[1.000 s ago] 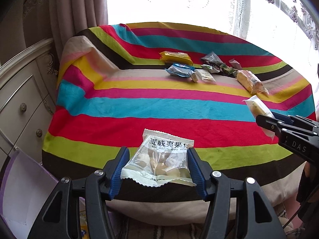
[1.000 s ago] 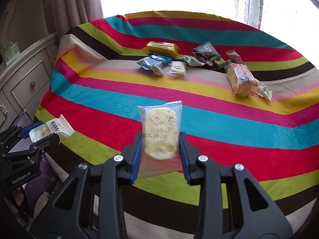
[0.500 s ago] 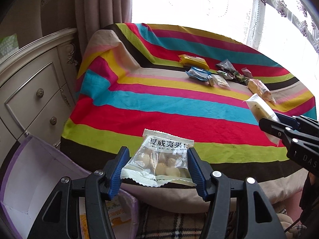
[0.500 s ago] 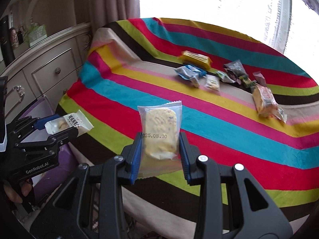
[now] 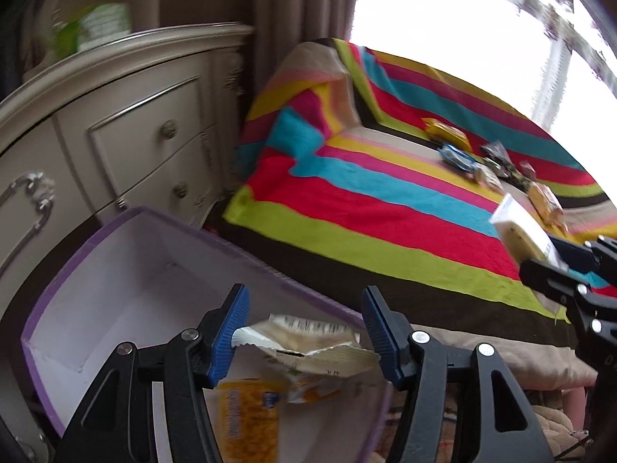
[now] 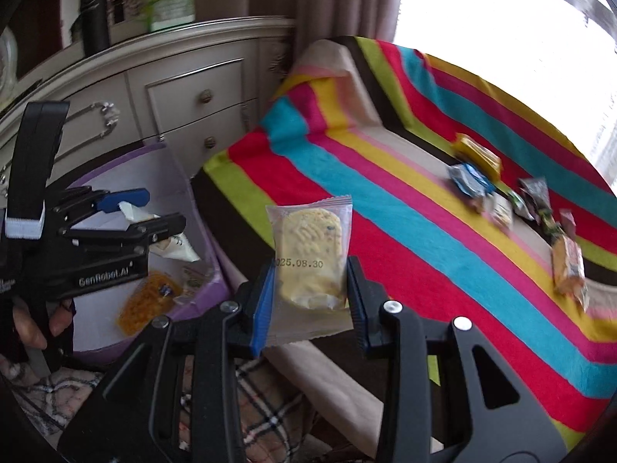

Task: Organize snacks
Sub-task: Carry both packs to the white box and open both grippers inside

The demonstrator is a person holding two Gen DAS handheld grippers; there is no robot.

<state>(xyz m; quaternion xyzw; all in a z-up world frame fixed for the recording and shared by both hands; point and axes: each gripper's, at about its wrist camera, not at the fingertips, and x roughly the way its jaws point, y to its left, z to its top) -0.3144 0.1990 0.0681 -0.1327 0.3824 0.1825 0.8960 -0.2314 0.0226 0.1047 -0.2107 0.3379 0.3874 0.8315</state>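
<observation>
My left gripper [image 5: 304, 337] hangs over the open purple box [image 5: 127, 254] with its jaws wide apart. The white nut packet [image 5: 308, 347] lies tilted between them, dropping toward the box; only its left edge touches a pad. A yellow snack packet [image 5: 246, 416] lies in the box. My right gripper [image 6: 310, 301] is shut on a clear-wrapped round cookie [image 6: 310, 254], held upright off the table's near left corner. In the right wrist view the left gripper [image 6: 146, 212] sits over the box [image 6: 193, 308].
Several snack packets [image 6: 478, 177] lie in a row on the striped tablecloth [image 6: 424, 254] at the far right. A cream dresser [image 5: 115, 135] stands behind the box. Plaid fabric [image 6: 262, 397] lies below the table edge.
Both grippers have swung left from the table to the purple box. My left gripper has opened and the nut packet has tipped flat and slipped downward. The right gripper still holds the cookie.
</observation>
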